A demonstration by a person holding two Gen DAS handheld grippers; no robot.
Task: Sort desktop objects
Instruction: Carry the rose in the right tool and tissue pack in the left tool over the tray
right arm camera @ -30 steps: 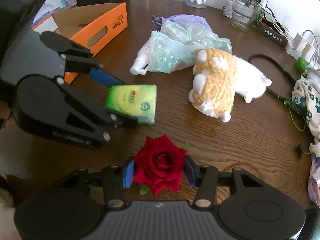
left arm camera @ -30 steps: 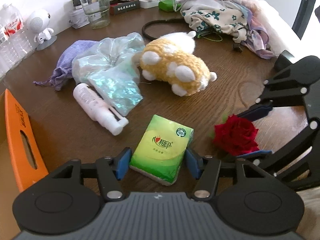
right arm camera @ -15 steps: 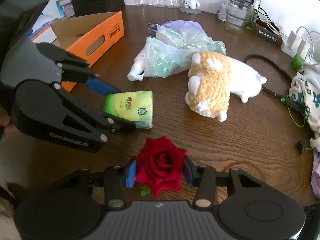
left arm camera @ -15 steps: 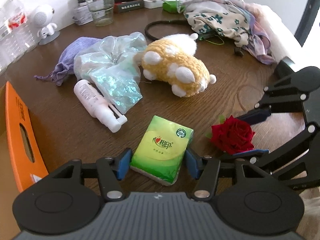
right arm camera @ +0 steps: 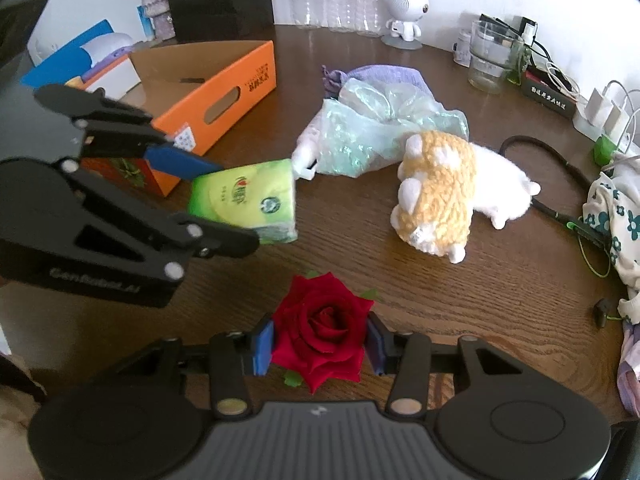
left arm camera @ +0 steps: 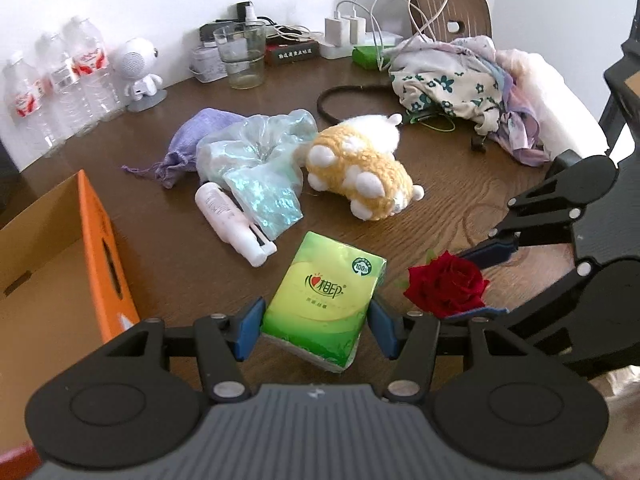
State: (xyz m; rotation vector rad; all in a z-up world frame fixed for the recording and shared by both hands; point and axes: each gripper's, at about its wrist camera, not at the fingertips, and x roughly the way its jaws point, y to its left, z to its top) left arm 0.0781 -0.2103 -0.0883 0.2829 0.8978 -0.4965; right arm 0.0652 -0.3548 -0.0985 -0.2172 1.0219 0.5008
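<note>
My left gripper (left arm camera: 316, 330) is shut on a green tissue pack (left arm camera: 326, 300), held clear of the brown table; the same pack (right arm camera: 246, 200) shows in the right wrist view beside the orange box. My right gripper (right arm camera: 320, 342) is shut on a red rose (right arm camera: 322, 326), low over the table; the rose (left arm camera: 446, 284) appears at right in the left wrist view. On the table lie a yellow and white plush toy (left arm camera: 360, 172), a white spray bottle (left arm camera: 230, 222), a crumpled clear plastic bag (left arm camera: 258, 160) and a purple pouch (left arm camera: 196, 140).
An open orange cardboard box (left arm camera: 96, 240) stands at the left. Water bottles (left arm camera: 60, 80), a white robot figure (left arm camera: 140, 72), a glass cup (left arm camera: 242, 58), chargers and cables line the back. A pile of floral cloth (left arm camera: 460, 88) lies at the back right.
My left gripper has lifted the tissue pack up off the table and toward the orange box. The right gripper stays about where it was, pads drawn in a little on the rose.
</note>
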